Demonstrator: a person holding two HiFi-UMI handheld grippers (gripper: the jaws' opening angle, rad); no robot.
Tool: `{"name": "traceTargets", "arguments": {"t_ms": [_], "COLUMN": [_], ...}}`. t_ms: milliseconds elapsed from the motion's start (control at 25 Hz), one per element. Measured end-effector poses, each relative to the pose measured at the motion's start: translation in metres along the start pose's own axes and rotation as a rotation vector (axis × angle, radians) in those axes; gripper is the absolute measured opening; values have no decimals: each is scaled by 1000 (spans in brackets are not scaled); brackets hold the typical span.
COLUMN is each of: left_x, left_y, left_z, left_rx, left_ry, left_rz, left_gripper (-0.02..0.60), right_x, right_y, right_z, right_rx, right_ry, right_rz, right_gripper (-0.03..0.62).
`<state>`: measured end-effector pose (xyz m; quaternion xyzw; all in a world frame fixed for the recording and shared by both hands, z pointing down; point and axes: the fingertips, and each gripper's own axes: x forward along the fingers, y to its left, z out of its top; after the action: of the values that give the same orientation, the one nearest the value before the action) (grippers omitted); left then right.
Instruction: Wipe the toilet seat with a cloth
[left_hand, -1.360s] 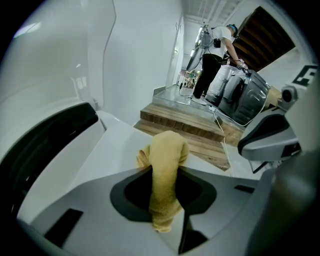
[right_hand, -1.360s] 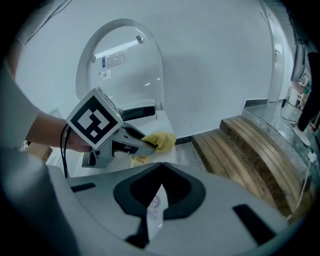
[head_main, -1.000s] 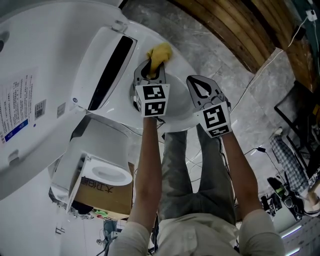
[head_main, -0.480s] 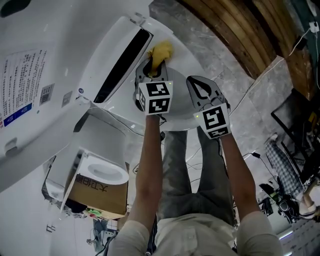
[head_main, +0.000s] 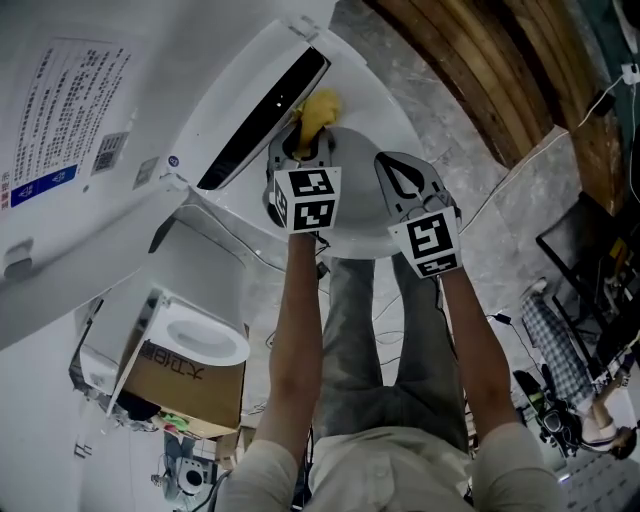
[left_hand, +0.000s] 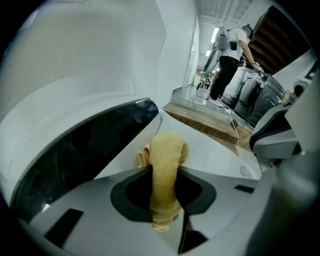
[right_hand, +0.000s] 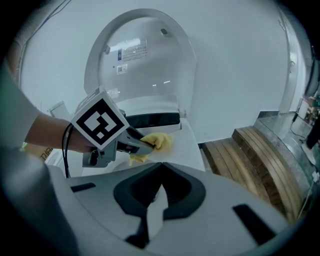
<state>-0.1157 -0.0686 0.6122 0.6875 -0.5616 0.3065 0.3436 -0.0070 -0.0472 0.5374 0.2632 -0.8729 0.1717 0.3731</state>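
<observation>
My left gripper is shut on a yellow cloth and presses its bunched end onto the white toilet seat. The cloth sits beside the end of the dark bowl opening. In the left gripper view the cloth runs up between the jaws of the left gripper onto the seat. My right gripper hovers just right of it over the seat, jaws together with nothing in them. The right gripper view shows the left gripper, the cloth and the raised lid.
A cardboard box with a white basin on it stands at the lower left. Wooden steps run along the upper right, above grey stone floor with cables. A person stands far off in the left gripper view.
The left gripper and its cloth now lie closer to the end of the dark opening than a second ago. The right gripper has kept its place beside it.
</observation>
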Motion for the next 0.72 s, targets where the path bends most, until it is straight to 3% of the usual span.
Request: {"name": "traceTargets", "arguments": {"t_ms": [720], "left_x": [-48], "left_y": [42], "left_z": [-63], "left_rx": [-76], "left_ry": [50], "left_rz": [141], "left_gripper": [114], "right_x": [-2], "right_y": [38], "right_z": [1], "right_rx": [-119], "right_ry": [-8], "right_rz": [147], "right_gripper": [8]}}
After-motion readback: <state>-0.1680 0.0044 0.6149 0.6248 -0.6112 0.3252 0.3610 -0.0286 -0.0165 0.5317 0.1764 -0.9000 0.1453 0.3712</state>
